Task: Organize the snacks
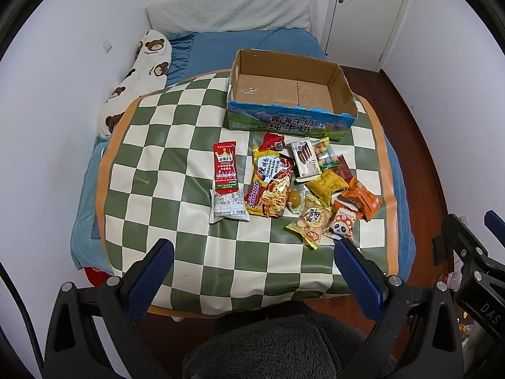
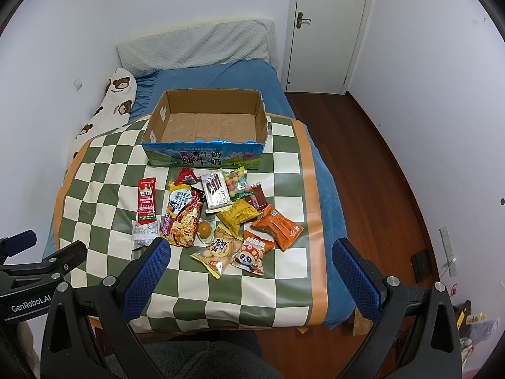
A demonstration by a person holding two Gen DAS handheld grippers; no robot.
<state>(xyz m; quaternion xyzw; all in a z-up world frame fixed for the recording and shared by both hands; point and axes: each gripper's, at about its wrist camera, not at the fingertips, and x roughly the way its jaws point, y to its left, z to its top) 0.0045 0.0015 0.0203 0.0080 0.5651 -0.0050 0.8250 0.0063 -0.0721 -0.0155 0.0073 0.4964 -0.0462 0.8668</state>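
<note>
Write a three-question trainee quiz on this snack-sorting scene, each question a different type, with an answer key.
1. True or false: the cardboard box already holds snacks.
2. Multiple choice: the long red sachet lies A) inside the box, B) at the left end of the snack pile, C) on the floor.
3. Fill in: both the left claw and the right claw are ____ and hold nothing.

Key: 1 false, the box is empty; 2 B; 3 open.
</note>
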